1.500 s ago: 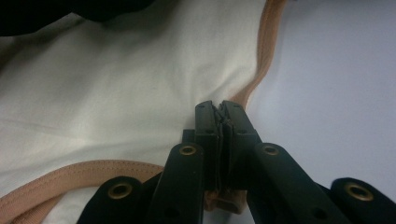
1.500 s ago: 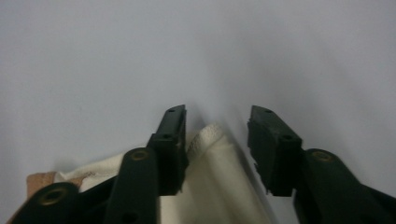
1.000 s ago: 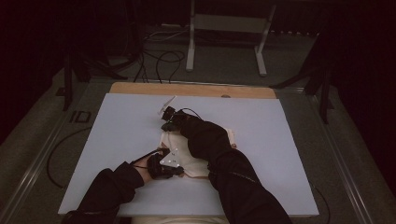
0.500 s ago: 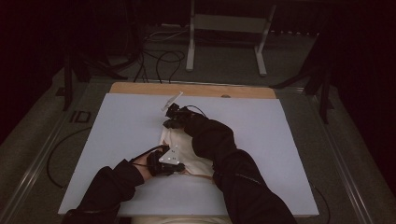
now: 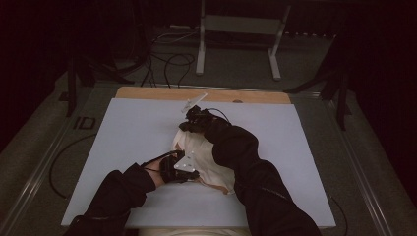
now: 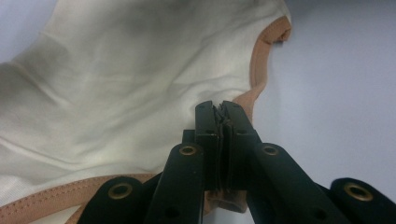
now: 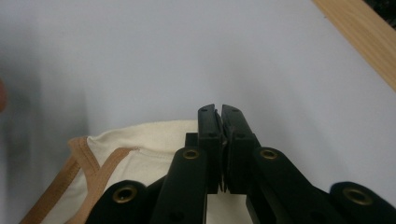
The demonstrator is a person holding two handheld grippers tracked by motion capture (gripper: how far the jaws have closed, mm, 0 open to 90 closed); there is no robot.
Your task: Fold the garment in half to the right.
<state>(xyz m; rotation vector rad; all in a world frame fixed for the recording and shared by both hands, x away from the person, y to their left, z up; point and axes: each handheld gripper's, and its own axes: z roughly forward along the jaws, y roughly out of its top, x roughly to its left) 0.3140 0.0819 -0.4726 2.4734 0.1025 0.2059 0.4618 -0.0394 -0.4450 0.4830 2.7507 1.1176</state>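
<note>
A cream garment [image 5: 194,145] with tan trim lies bunched in the middle of the pale board [image 5: 133,128]. My left gripper [image 5: 184,173] is at its near left edge. In the left gripper view the left gripper [image 6: 220,109] is shut on the tan hem [image 6: 261,60], and the cream cloth [image 6: 116,84] spreads out beyond it. My right gripper [image 5: 185,128] holds the far end of the garment, and the cloth runs stretched between the two. In the right gripper view the right gripper [image 7: 219,112] is shut, with the cream cloth [image 7: 140,144] and its tan trim [image 7: 79,158] hanging just under it.
A wooden strip [image 5: 147,93] borders the board's far edge and also appears as the wooden strip [image 7: 359,42] in the right gripper view. A metal stand [image 5: 236,44] and cables [image 5: 162,64] sit on the floor beyond. Bare board lies to the left and right of the garment.
My right gripper has moved toward the far edge and upward, drawing the garment out longer. My left gripper has risen slightly with the near hem.
</note>
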